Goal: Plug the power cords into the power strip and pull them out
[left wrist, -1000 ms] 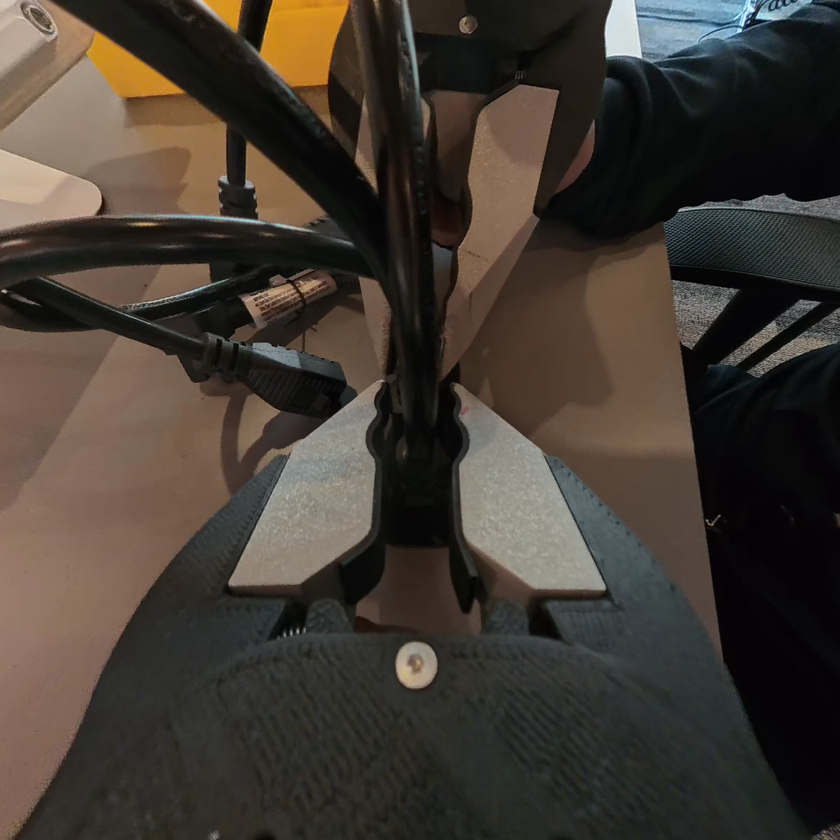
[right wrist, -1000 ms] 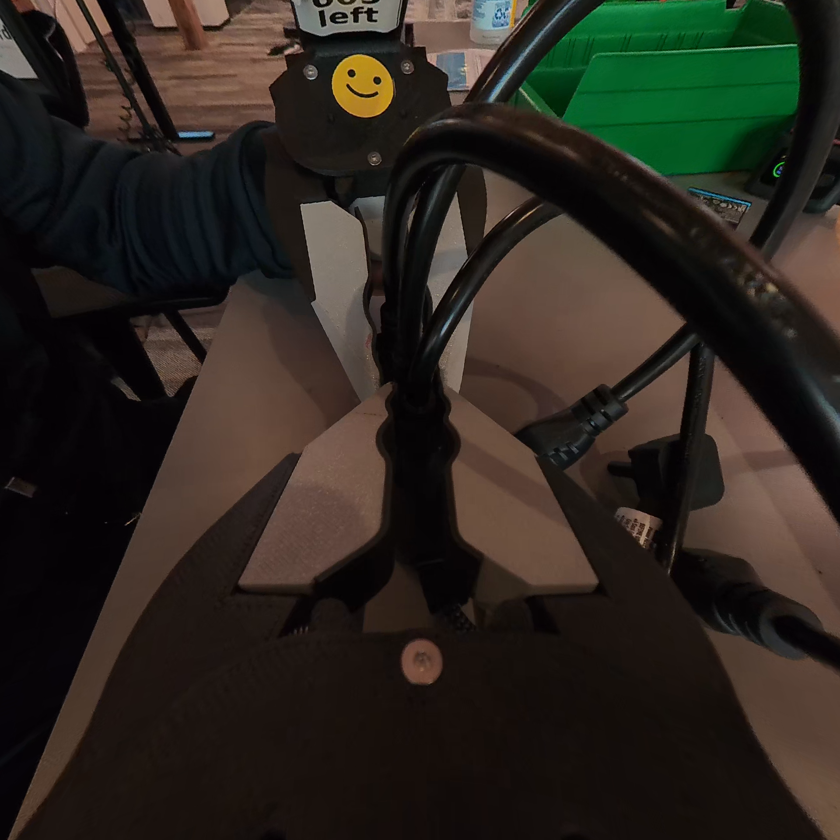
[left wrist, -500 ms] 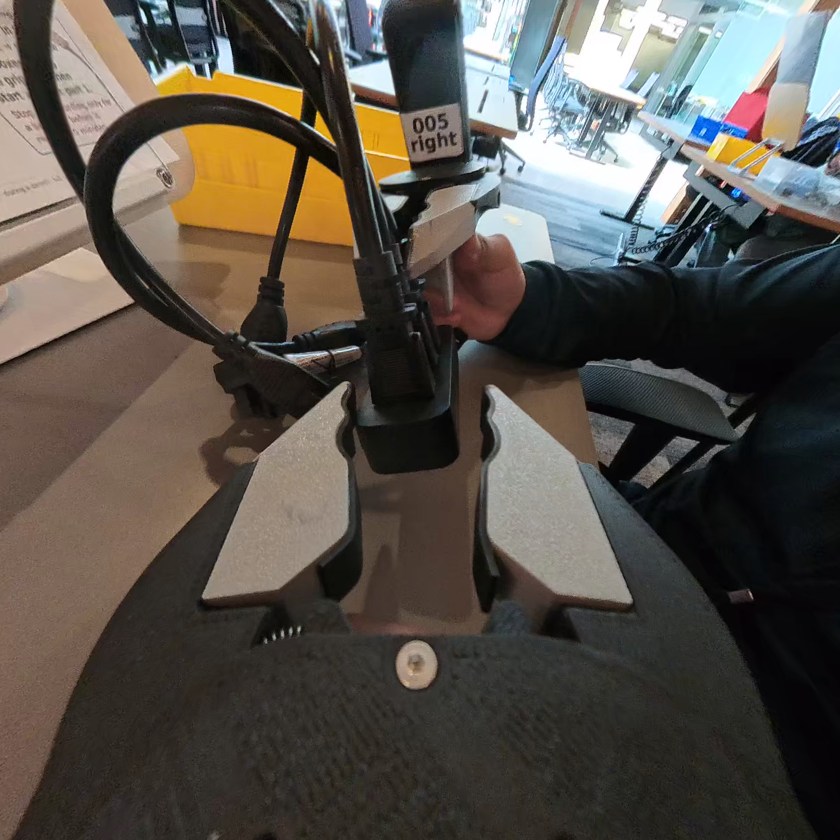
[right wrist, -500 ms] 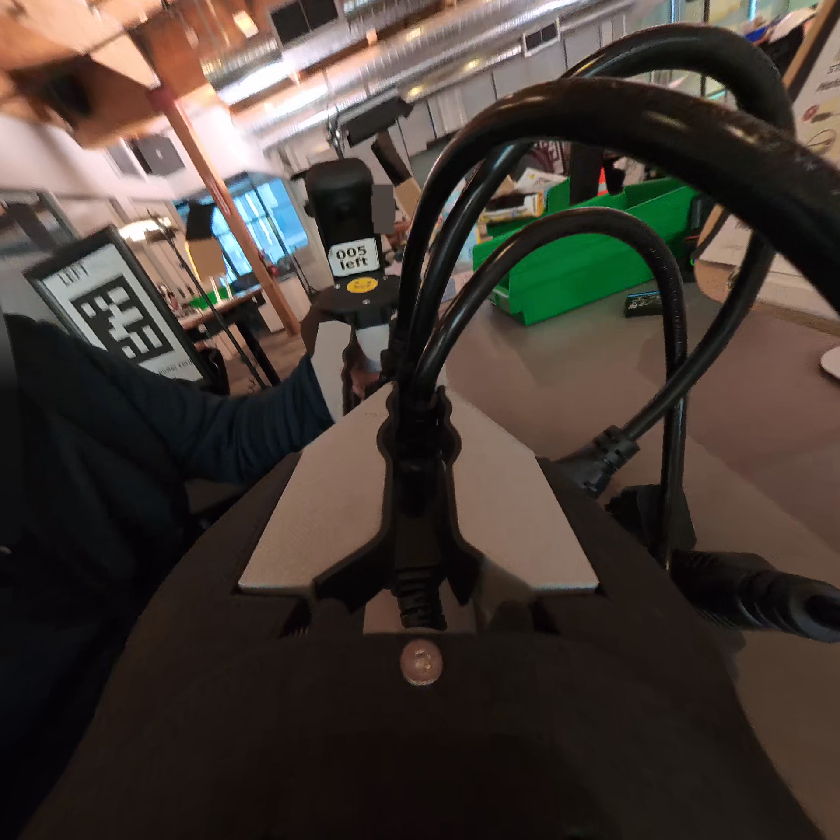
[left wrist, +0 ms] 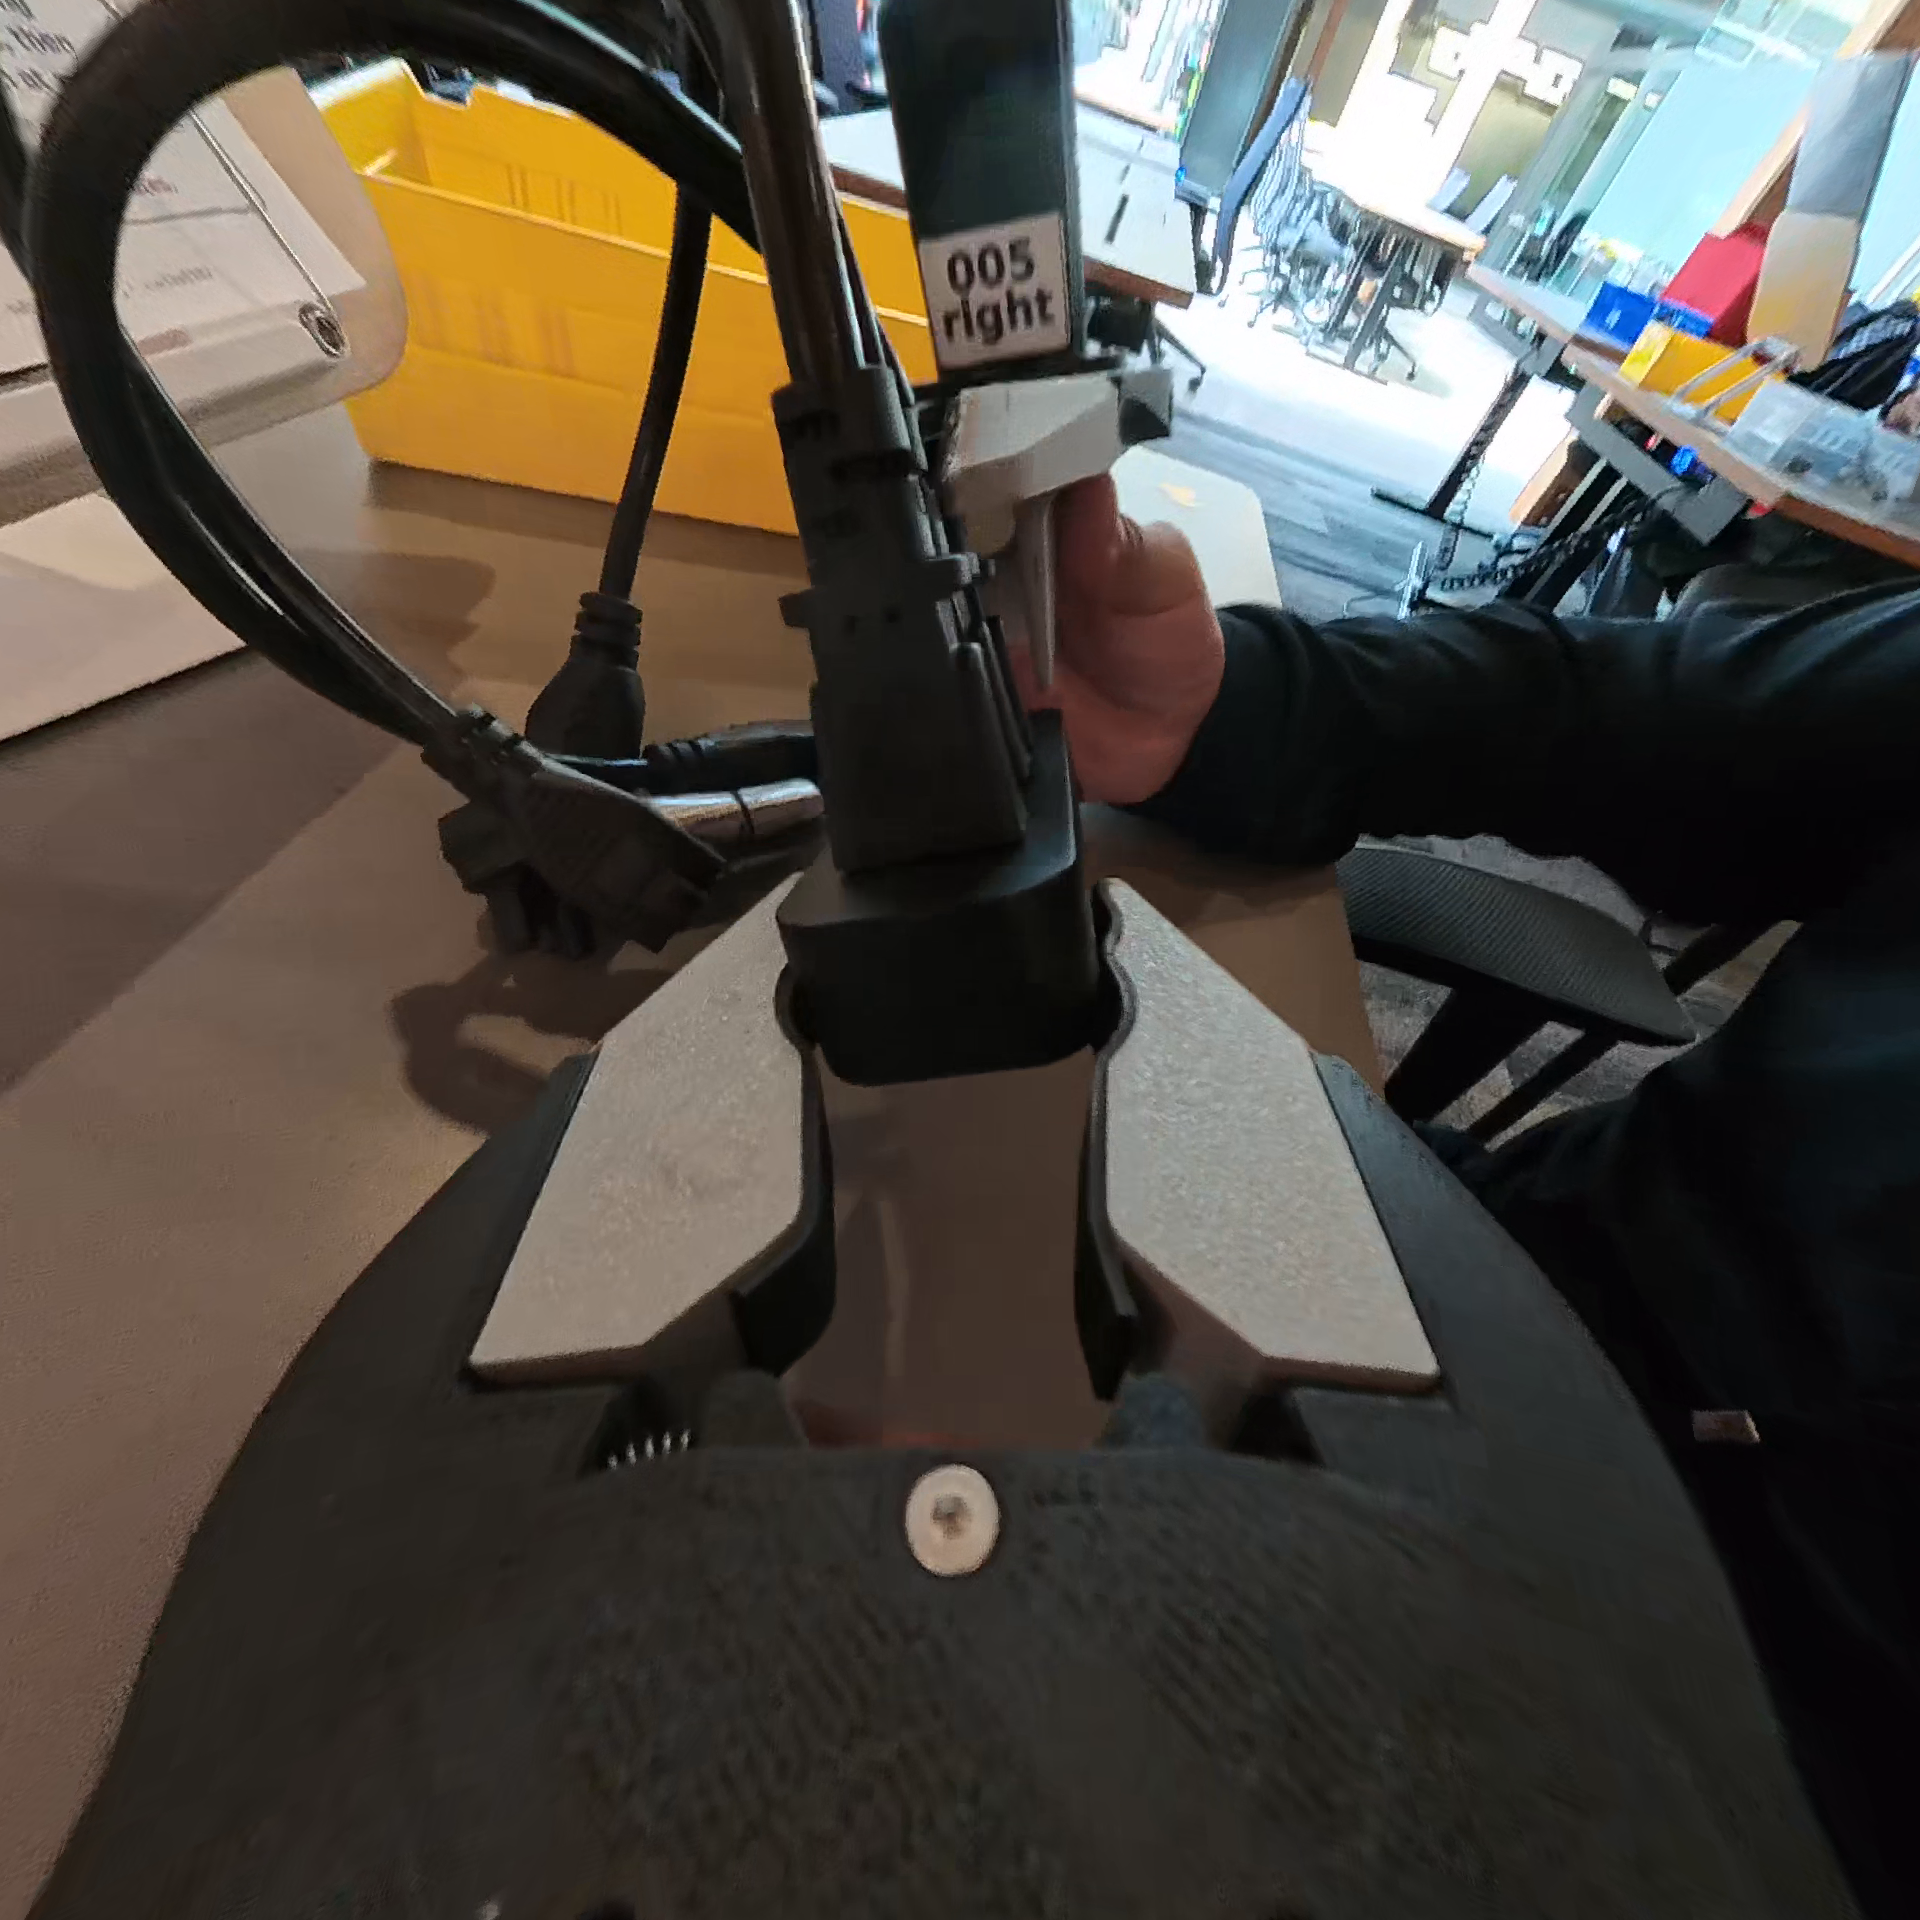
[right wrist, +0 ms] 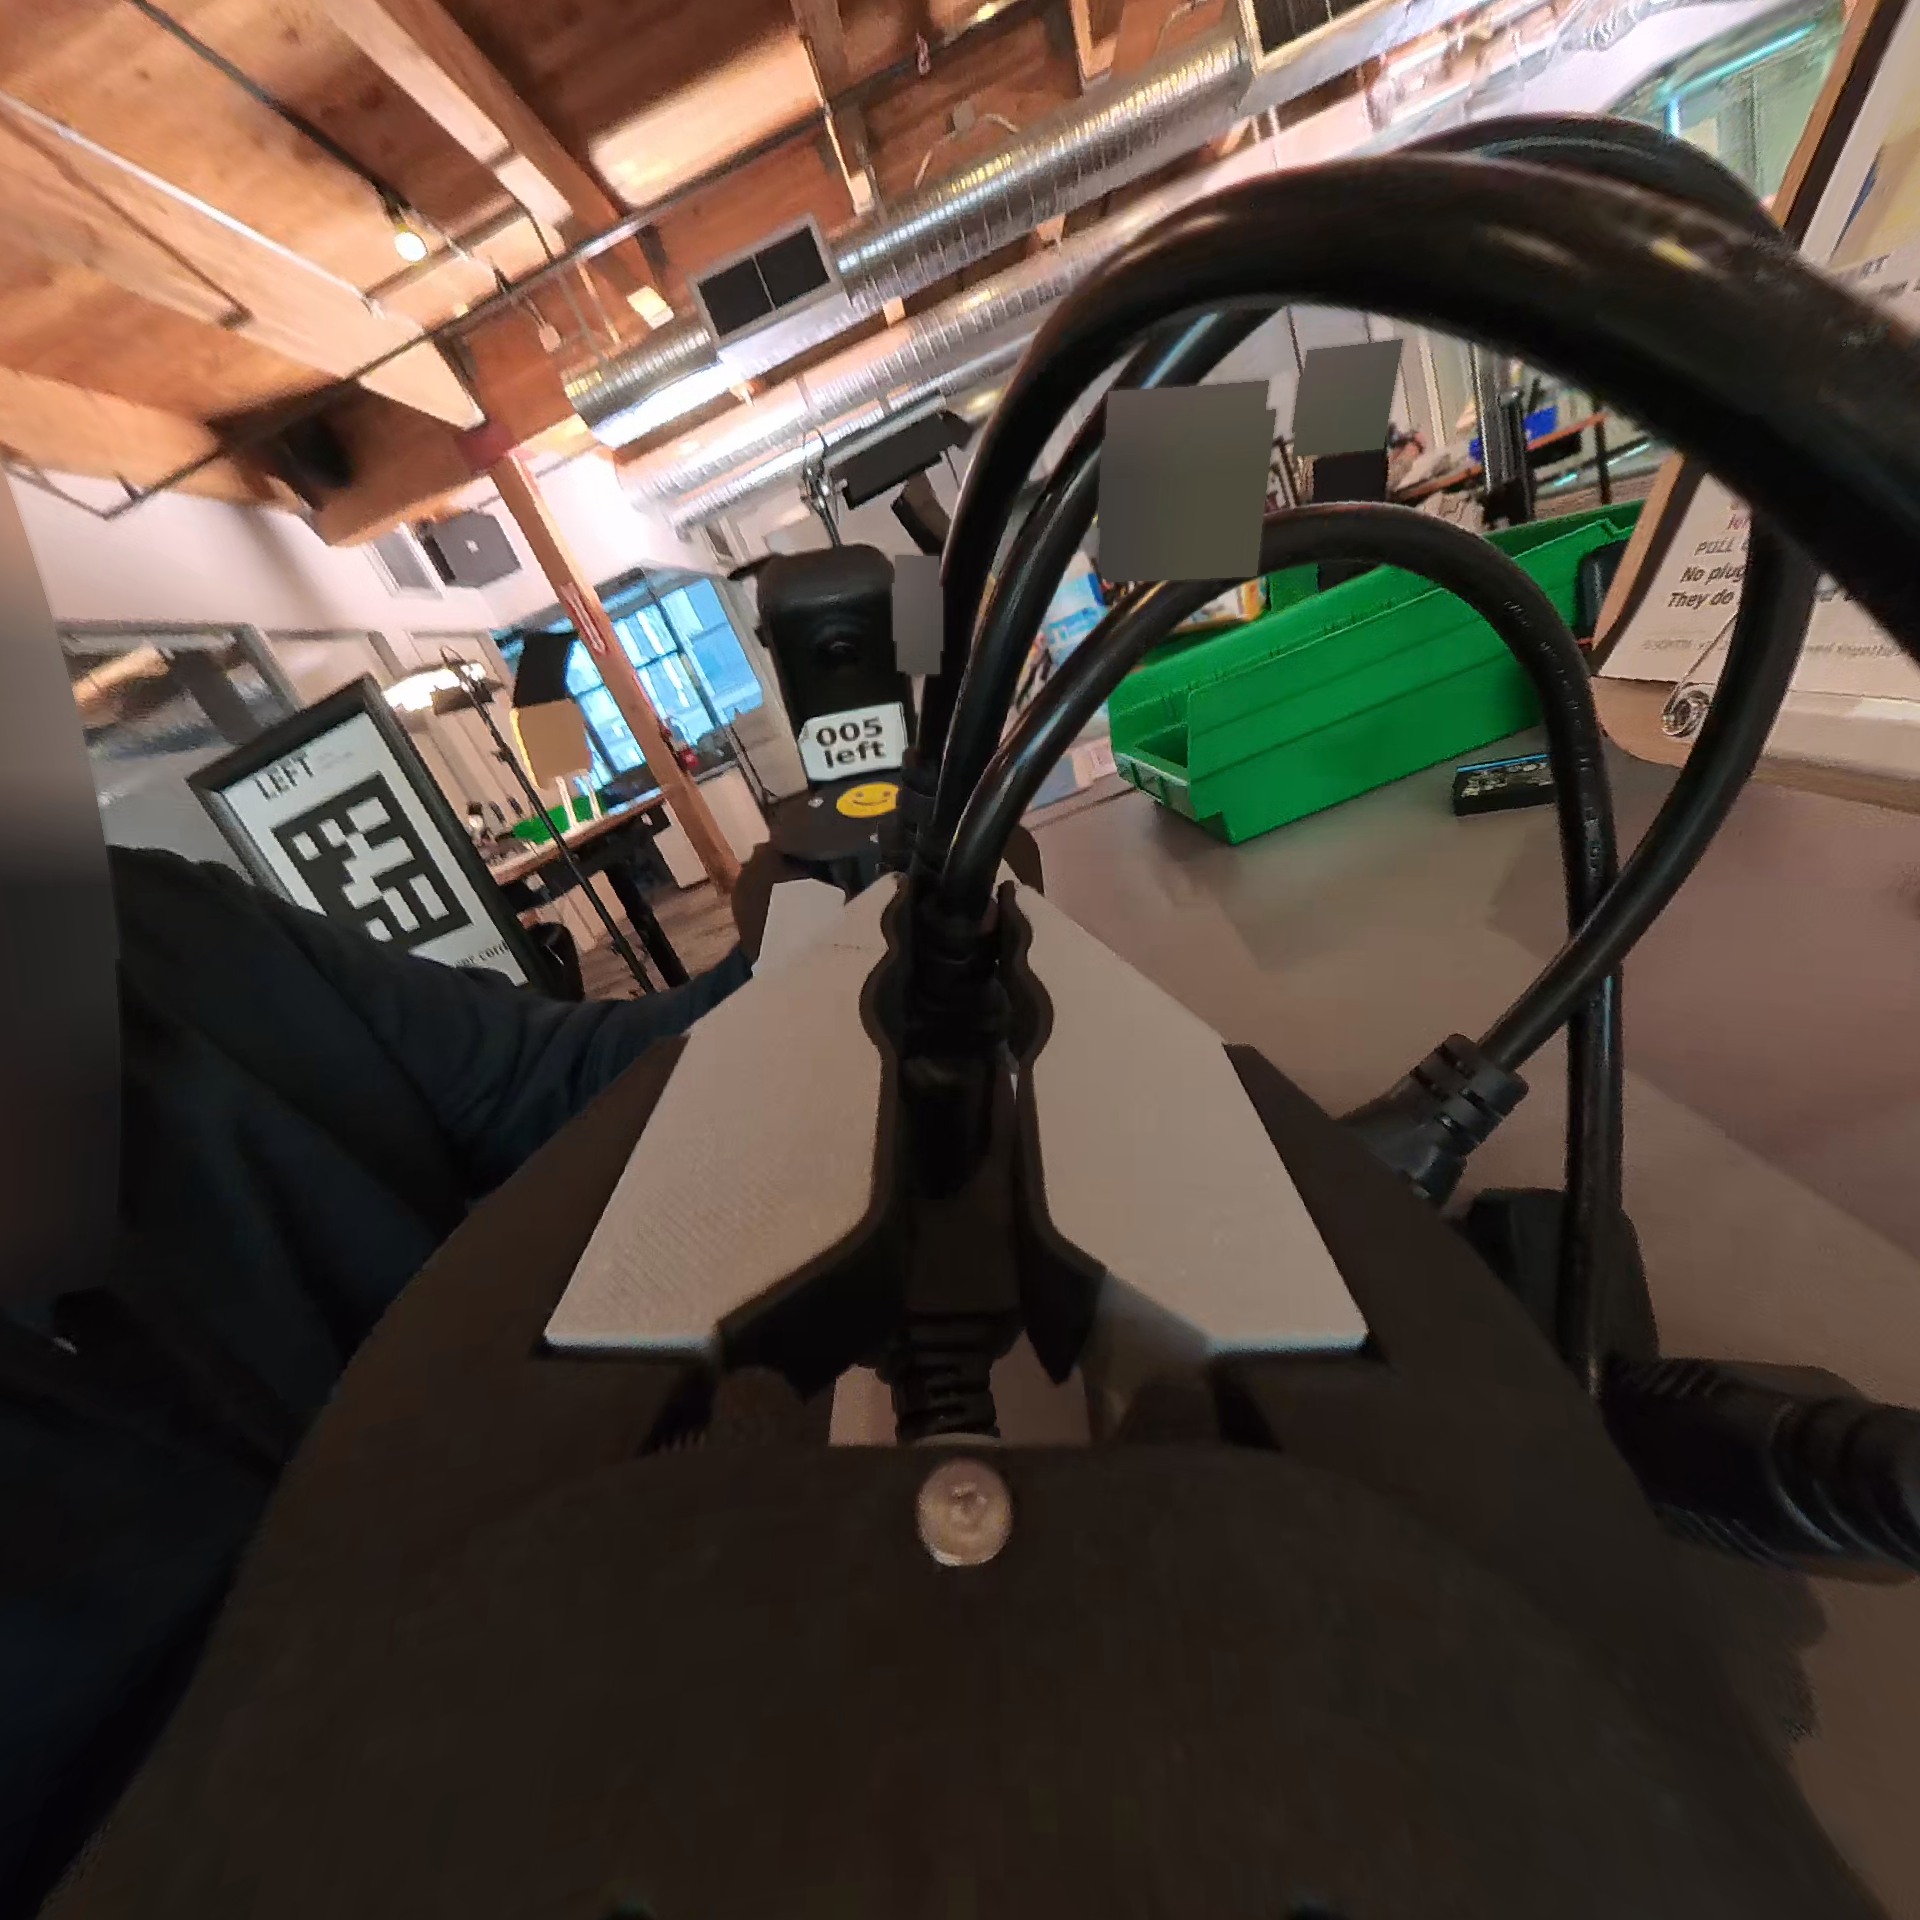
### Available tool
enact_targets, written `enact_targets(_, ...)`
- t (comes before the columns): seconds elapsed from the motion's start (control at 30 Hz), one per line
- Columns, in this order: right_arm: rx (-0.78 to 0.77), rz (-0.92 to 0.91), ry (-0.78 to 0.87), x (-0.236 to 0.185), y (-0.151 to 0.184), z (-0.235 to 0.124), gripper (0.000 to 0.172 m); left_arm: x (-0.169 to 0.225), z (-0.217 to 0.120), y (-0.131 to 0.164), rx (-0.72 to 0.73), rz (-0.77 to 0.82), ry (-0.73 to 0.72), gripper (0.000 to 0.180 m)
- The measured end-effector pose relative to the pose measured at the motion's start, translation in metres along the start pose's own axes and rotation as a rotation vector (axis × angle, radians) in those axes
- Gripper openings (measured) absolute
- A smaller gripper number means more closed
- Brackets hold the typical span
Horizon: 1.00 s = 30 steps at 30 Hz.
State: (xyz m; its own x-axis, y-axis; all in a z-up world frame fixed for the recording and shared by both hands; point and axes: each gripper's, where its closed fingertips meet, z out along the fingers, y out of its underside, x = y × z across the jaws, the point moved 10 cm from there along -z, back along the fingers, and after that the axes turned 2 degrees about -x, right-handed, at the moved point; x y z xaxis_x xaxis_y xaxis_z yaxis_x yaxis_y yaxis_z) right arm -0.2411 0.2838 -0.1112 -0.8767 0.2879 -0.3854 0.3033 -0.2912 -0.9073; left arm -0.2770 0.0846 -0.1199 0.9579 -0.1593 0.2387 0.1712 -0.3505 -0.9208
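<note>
In the left wrist view my left gripper [left wrist: 945,966] is closed round the near end of the black power strip [left wrist: 940,1003], and both fingertips touch its sides. Several black plugs [left wrist: 899,727] stand in the strip in a row, their cords [left wrist: 800,156] rising and looping left. My right gripper [left wrist: 1039,447] reaches in from behind, above the strip, at the farther plugs. In the right wrist view my right gripper [right wrist: 951,935] is shut on a black plug [right wrist: 951,1049] at its ribbed neck. The left gripper [right wrist: 800,914] shows just beyond.
Loose plugs [left wrist: 566,847] lie on the brown table [left wrist: 208,1039] left of the strip. A yellow bin [left wrist: 540,312] and a sign stand [left wrist: 187,270] are behind them. A green bin [right wrist: 1351,686] and a small black device [right wrist: 1507,784] sit farther off. A chair [left wrist: 1507,956] stands by the table edge. Across from one pair of fingers to the other is roughly 6 cm.
My left gripper let go of a cord, opened wide, then closed on the end of the power strip. My right gripper kept its grip on the plug while both views tilted up.
</note>
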Motion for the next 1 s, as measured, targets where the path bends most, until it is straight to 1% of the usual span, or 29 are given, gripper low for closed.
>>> enact_targets(0.13,0.064,0.068,-0.009,0.006,0.001,0.000,0.014,-0.005,-0.003,-0.005,0.103,-0.077,0.022,0.049)
enact_targets(0.2,0.072,0.078,-0.001,0.007,0.002,0.002,0.013,-0.007,-0.006,-0.006,0.143,-0.100,0.035,0.049)
enact_targets(0.33,0.031,0.051,0.019,0.006,0.003,0.005,0.014,-0.008,-0.015,-0.011,0.204,-0.066,0.020,0.049)
enact_targets(0.43,0.023,0.062,-0.004,0.006,0.004,0.007,0.014,-0.006,-0.020,-0.013,0.217,-0.043,0.018,0.048)
enact_targets(0.57,-0.022,0.054,-0.014,0.006,0.006,0.009,0.014,-0.006,-0.023,-0.014,0.191,-0.024,0.023,0.048)
enact_targets(0.67,-0.111,-0.022,0.012,0.002,0.006,0.011,0.016,-0.006,-0.028,-0.015,0.172,-0.001,0.026,0.048)
enact_targets(0.87,-0.249,-0.285,0.174,-0.015,-0.003,0.010,0.029,-0.004,-0.029,-0.014,0.126,0.035,0.033,0.048)
enact_targets(1.0,-0.276,-0.342,0.213,-0.020,-0.004,0.008,0.033,-0.002,-0.029,-0.014,0.112,0.056,0.033,0.048)
